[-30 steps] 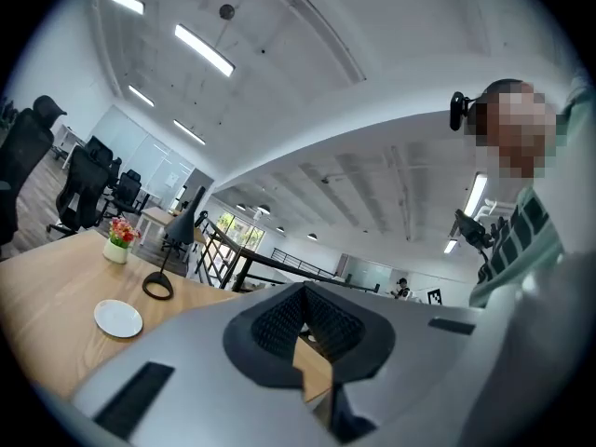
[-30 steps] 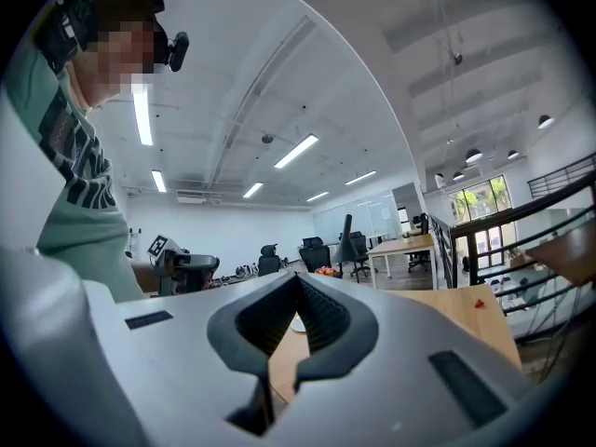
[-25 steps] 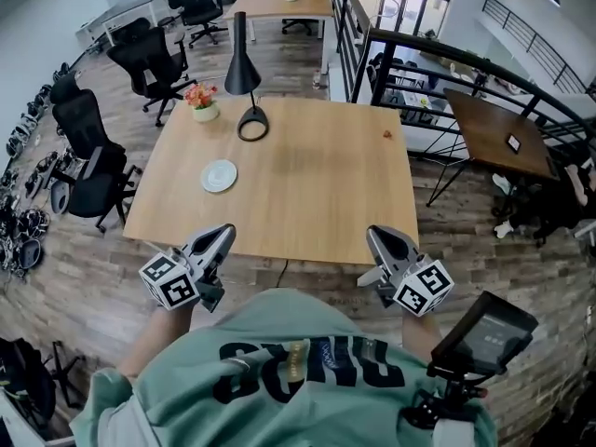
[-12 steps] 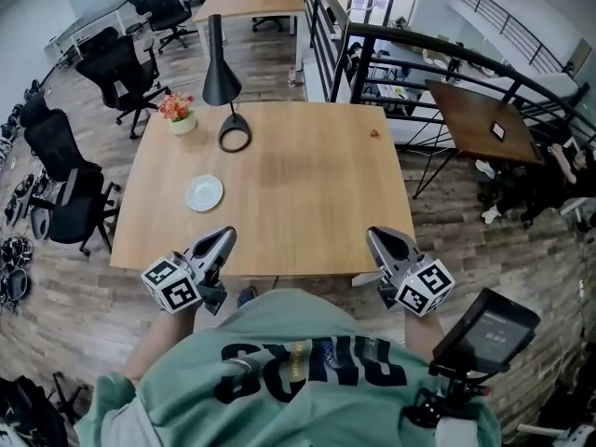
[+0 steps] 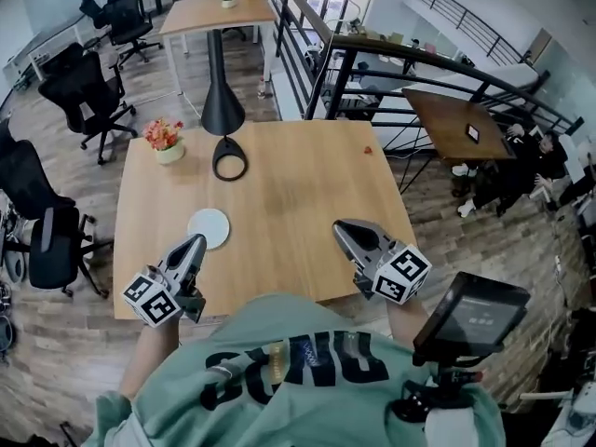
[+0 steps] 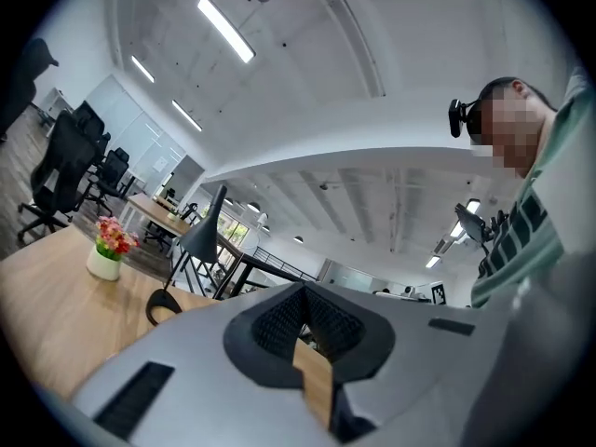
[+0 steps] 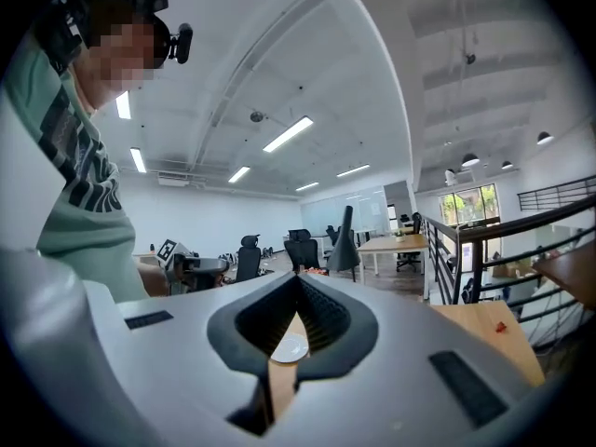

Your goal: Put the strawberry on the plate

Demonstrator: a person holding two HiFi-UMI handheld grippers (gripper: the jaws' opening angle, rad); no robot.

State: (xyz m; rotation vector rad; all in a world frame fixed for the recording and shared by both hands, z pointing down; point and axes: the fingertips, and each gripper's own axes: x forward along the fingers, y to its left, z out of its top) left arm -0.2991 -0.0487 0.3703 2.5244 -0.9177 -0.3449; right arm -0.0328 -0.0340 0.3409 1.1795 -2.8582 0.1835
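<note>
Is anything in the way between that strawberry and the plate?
Nothing visible. Bare table lies between the strawberry and the plate; the lamp and flowers stand off that line, toward the far edge.

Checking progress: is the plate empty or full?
Empty. The plate shows bare white; the strawberry lies near the far right corner of the table.

head: steeply down over table [image 5: 298, 203] | gripper views: low, level across it | shared: lamp [image 5: 222, 112]
</note>
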